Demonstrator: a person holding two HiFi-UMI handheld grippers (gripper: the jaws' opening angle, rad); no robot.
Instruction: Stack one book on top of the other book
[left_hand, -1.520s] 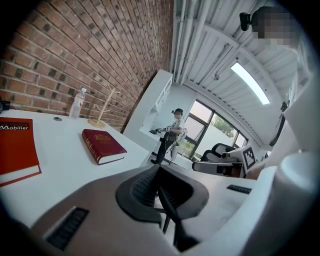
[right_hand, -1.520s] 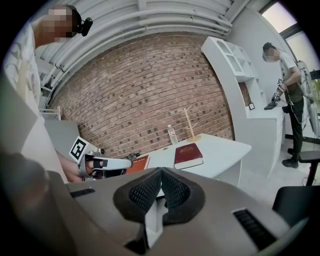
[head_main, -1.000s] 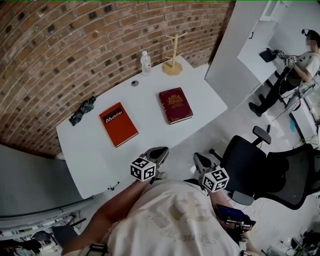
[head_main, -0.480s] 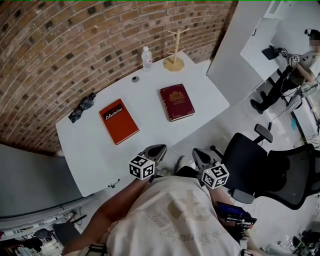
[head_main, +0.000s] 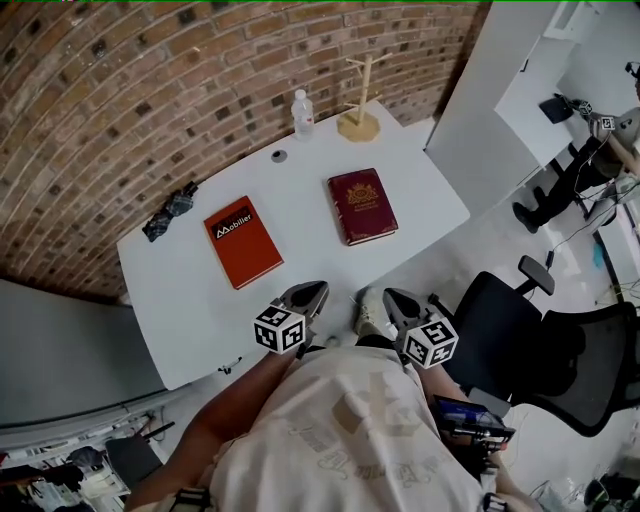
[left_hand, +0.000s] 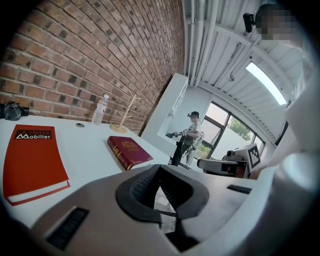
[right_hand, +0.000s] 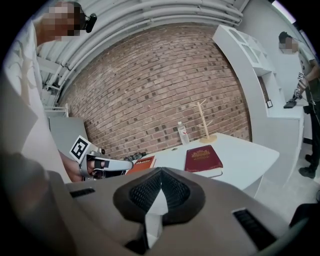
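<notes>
A brick wall (head_main: 150, 80) curves behind the white worktop (head_main: 300, 280), and that is where everything I care about sits. From the head view I see the orange book (head_main: 243, 241) lying flat on the left half of the worktop, cover up. The dark red book (head_main: 361, 206) lies flat to its right, with bare surface between them, so the two are apart and not stacked. At the far edge stand a water bottle (head_main: 303, 114) and a wooden stand (head_main: 360, 105), with a small dark round thing (head_main: 279, 156) near them and a dark crumpled bundle (head_main: 168, 212) at the left corner.

My left gripper (head_main: 307, 297) hangs at the near edge of the worktop, short of the orange book and touching neither book. In the left gripper view its fingers (left_hand: 137, 187) are pressed together at the tips with nothing between them.

My right gripper (head_main: 397, 302) is beside it, just off the worktop's near edge and over the floor. In its own view those fingers (right_hand: 145, 192) are likewise closed on each other and empty, and the dark red book lies ahead of them.

A black office chair (head_main: 500, 340) stands to the right, and another person (head_main: 590, 160) is at a desk well beyond.
</notes>
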